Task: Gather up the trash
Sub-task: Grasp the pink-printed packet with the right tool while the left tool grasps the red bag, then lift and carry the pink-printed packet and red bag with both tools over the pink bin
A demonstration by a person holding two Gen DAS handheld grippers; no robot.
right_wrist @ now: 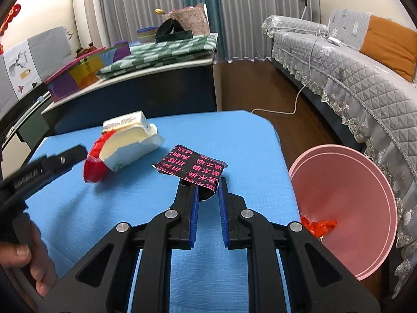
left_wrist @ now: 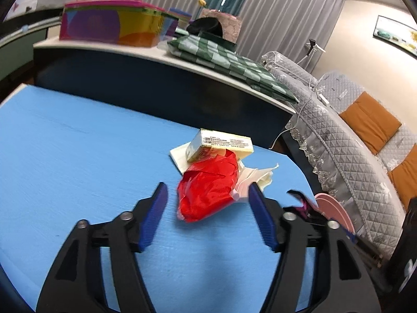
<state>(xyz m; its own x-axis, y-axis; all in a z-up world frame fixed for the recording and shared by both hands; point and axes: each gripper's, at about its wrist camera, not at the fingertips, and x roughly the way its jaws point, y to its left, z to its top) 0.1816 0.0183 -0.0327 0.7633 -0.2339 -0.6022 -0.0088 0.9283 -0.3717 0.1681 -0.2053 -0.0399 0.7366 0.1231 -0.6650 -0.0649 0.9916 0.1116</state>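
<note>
On the blue table [left_wrist: 78,143] lies a heap of trash: a red plastic wrapper [left_wrist: 208,187], a yellow carton [left_wrist: 221,144] on top of it, and white torn paper [left_wrist: 256,176]. My left gripper [left_wrist: 208,203] is open, with its jaws on either side of the red wrapper. In the right wrist view the heap [right_wrist: 125,143] sits at the left, with the left gripper [right_wrist: 70,156] beside it. My right gripper [right_wrist: 208,190] is shut on the near edge of a black wrapper with pink characters [right_wrist: 190,167]. A pink bin [right_wrist: 346,208] stands at the table's right, with a red scrap [right_wrist: 318,227] inside.
A dark side table [right_wrist: 156,88] behind holds a green checked cloth [right_wrist: 161,52] and a colourful box [right_wrist: 78,73]. A grey quilted sofa [right_wrist: 351,78] with orange cushions runs along the right. A white cable [right_wrist: 286,104] lies on the wooden floor.
</note>
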